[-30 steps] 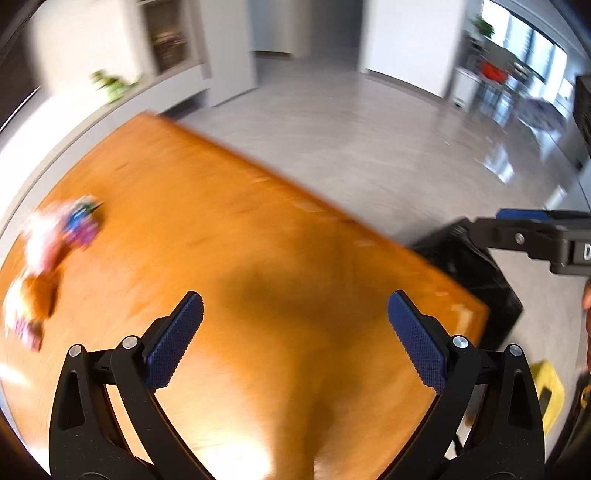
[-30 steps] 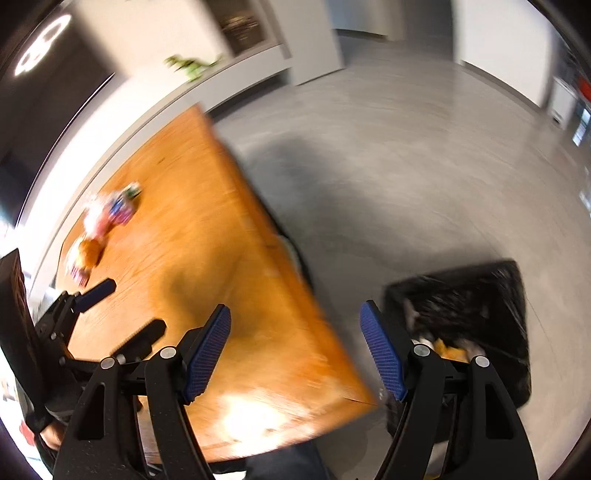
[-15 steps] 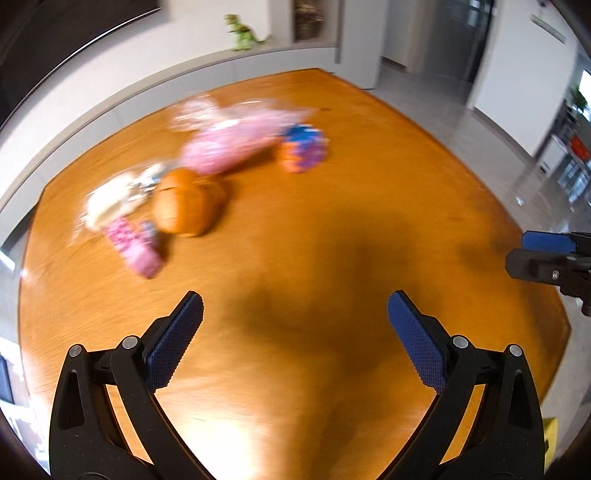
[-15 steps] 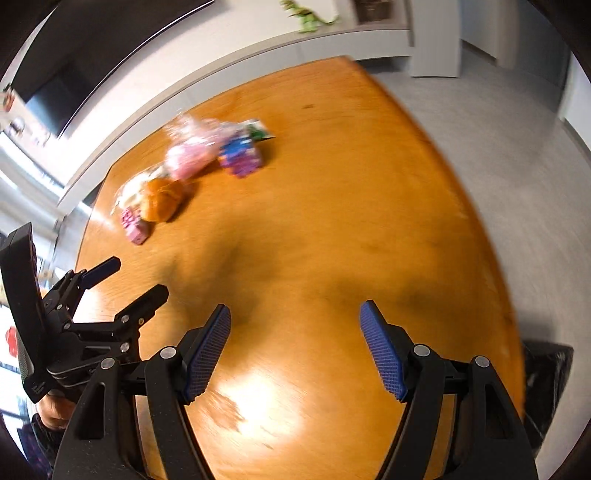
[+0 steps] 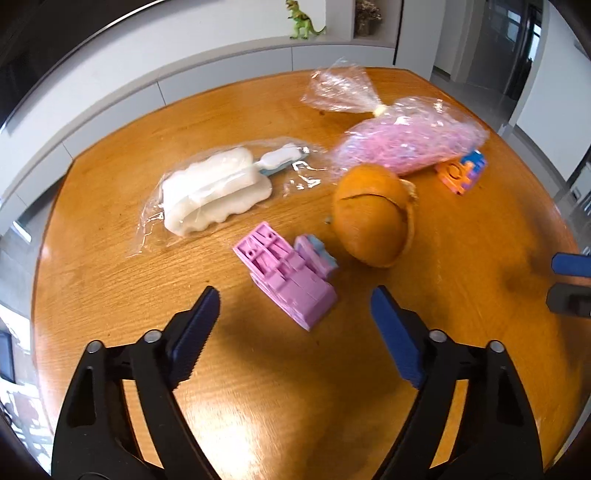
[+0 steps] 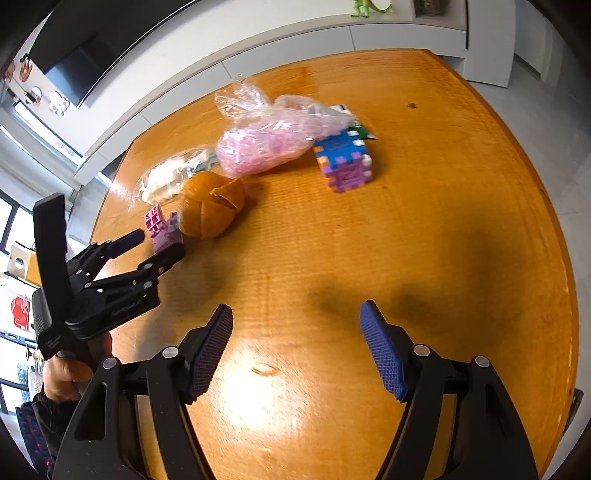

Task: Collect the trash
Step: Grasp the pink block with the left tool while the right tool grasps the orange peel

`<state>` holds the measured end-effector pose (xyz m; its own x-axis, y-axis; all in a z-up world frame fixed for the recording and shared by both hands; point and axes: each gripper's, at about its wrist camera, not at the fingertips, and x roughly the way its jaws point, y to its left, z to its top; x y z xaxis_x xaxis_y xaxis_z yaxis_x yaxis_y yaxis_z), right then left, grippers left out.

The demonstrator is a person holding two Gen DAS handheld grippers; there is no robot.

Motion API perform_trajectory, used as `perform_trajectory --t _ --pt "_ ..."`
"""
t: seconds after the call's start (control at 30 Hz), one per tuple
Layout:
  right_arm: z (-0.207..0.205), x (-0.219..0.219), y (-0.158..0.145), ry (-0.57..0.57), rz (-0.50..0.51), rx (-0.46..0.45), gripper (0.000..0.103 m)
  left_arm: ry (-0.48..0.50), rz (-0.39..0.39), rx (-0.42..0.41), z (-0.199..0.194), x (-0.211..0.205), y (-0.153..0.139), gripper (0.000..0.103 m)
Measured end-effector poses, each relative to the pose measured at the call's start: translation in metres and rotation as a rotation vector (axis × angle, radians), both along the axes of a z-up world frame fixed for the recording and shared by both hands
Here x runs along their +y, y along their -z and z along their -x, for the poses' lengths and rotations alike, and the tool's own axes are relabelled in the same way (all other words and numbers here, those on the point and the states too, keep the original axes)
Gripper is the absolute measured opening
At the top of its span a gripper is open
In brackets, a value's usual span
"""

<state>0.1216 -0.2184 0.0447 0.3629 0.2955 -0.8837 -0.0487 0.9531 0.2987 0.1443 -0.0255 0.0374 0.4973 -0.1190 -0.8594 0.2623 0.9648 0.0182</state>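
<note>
An orange peel [image 5: 373,214] lies on the wooden table [image 5: 295,387], with a pink plastic block [image 5: 288,273] just in front of it. A clear bag of pink shreds [image 5: 402,147] and a wrapped white brush [image 5: 214,192] lie behind. My left gripper [image 5: 295,325] is open and empty, just short of the pink block. My right gripper [image 6: 295,347] is open and empty over bare table, well short of the peel [image 6: 210,206] and bag [image 6: 266,144]. The left gripper also shows in the right wrist view [image 6: 153,245], beside the pink block [image 6: 160,229].
A multicoloured puzzle cube [image 6: 343,162] sits right of the bag; it shows in the left wrist view [image 5: 461,173] too. A green toy dinosaur [image 5: 303,22] stands on the white ledge behind the table. The table's right edge [image 6: 569,288] drops to grey floor.
Both grippers swung left from the black bin and floor back over the table. The left one has closed in on the pink block and peel. Both stayed open.
</note>
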Motion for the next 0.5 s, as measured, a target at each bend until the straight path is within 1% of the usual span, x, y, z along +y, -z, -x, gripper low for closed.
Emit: perform_trajectory --t 0.03,0.07,0.1,0.13,0.17,0.23,0.33,0.43,0.5 --pt "-0.004 0.004 0.001 -0.009 -0.005 0.005 0.073 -0.006 0.011 0.004 -0.005 0.003 0.001 0.076" --pt "-0.008 0.008 0.002 -0.015 -0.010 0.009 0.073 -0.004 0.024 0.010 -0.009 0.005 0.003 0.072" --pt "-0.015 0.015 0.003 -0.024 -0.020 0.014 0.073 -0.010 0.035 0.019 -0.014 0.008 0.006 0.064" --pt "-0.019 0.021 0.004 -0.031 -0.027 0.018 0.073 -0.015 0.052 0.031 -0.019 0.010 0.008 0.061" --pt "-0.024 0.026 0.005 -0.036 -0.032 0.021 0.073 -0.018 0.066 0.038 -0.023 0.013 0.010 0.052" --pt "-0.035 0.038 0.005 -0.052 -0.043 0.021 0.073 -0.048 0.049 0.019 -0.025 0.018 0.009 0.052" --pt "-0.052 0.055 0.007 -0.056 -0.056 0.021 0.073 -0.079 0.055 0.024 -0.025 0.028 0.005 0.051" --pt "-0.069 0.072 0.012 -0.040 -0.059 0.016 0.073 -0.082 0.054 0.022 -0.019 0.041 0.003 0.051" --pt "-0.081 0.078 0.019 -0.015 -0.055 0.030 0.073 -0.084 0.049 0.021 -0.013 0.048 0.002 0.051"
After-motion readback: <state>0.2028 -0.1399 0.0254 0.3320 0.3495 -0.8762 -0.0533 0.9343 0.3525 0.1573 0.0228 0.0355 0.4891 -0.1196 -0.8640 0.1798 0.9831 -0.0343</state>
